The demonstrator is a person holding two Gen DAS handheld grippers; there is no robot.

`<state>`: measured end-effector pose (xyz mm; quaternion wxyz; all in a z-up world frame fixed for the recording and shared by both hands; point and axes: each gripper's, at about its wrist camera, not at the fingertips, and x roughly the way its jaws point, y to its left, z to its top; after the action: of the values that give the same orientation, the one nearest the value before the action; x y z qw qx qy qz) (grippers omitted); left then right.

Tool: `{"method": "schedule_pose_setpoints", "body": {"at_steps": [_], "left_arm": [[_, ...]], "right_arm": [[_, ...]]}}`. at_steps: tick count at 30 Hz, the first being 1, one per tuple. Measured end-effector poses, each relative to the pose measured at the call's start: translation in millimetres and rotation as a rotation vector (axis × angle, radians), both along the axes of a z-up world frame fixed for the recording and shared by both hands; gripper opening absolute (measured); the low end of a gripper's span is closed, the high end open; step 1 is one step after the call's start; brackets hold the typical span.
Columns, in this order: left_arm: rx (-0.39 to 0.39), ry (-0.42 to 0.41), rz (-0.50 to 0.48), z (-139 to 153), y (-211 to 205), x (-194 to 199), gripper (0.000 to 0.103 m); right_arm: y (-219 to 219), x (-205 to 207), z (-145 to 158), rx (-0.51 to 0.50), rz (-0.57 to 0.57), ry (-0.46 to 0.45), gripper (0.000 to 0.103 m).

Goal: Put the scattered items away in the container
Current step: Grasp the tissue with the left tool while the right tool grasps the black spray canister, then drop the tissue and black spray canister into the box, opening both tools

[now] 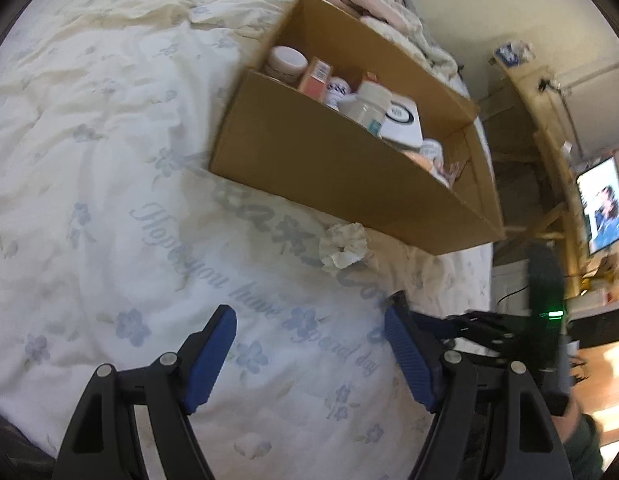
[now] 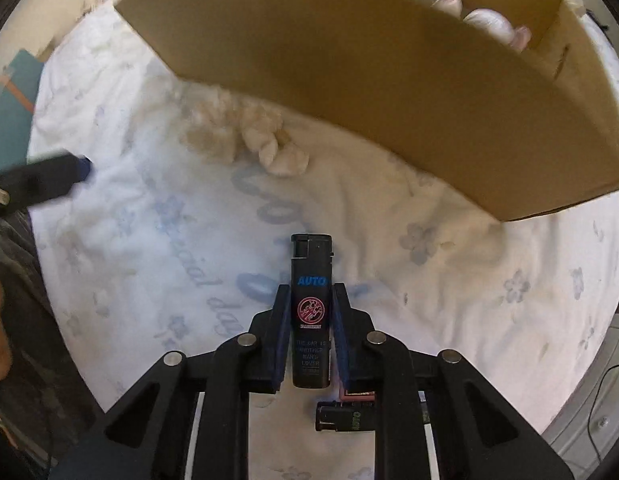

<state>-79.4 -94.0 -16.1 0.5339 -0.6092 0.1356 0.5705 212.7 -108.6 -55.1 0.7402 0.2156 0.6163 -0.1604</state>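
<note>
From our left wrist camera, the left gripper point(image 1: 309, 354) hangs with jaws spread wide and empty above a floral bedsheet point(image 1: 109, 160). A cardboard box point(image 1: 329, 176) holding jars and bottles sits ahead, with a white scrunchie point(image 1: 343, 250) just beside its wall.

From our right wrist camera, the right gripper point(image 2: 309, 320) pinches a black lighter point(image 2: 311, 308) on the sheet, near the box. A second lighter point(image 2: 341, 416) lies beneath.
</note>
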Motion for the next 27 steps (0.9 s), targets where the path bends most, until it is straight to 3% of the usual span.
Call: {"method": "schedule_pose_setpoints", "body": {"at_steps": [7, 11, 13, 14, 15, 21, 27], "left_arm": [[-0.064, 0.148, -0.100, -8, 52, 31, 0.077], [-0.079, 0.177, -0.081, -16, 73, 36, 0.076], [-0.063, 0.186, -0.091, -17, 80, 38, 0.052], [-0.063, 0.200, -0.104, -17, 83, 40, 0.028], [-0.062, 0.200, -0.119, -18, 85, 41, 0.014], [0.037, 0.205, -0.190, 5, 69, 47, 0.011], [0.168, 0.184, -0.192, 61, 45, 34, 0.011]], "right_arm": [[-18, -24, 46, -0.005, -0.095, -0.161, 0.021], [-28, -51, 66, 0.003, -0.166, -0.239, 0.021], [-30, -52, 75, 0.004, -0.186, -0.262, 0.021], [-30, -53, 78, 0.004, -0.196, -0.273, 0.021], [-31, -54, 81, 0.007, -0.200, -0.287, 0.021], [-42, -41, 100, 0.015, -0.179, -0.361, 0.021], [-47, -28, 126, -0.002, -0.203, -0.486, 0.021]]}}
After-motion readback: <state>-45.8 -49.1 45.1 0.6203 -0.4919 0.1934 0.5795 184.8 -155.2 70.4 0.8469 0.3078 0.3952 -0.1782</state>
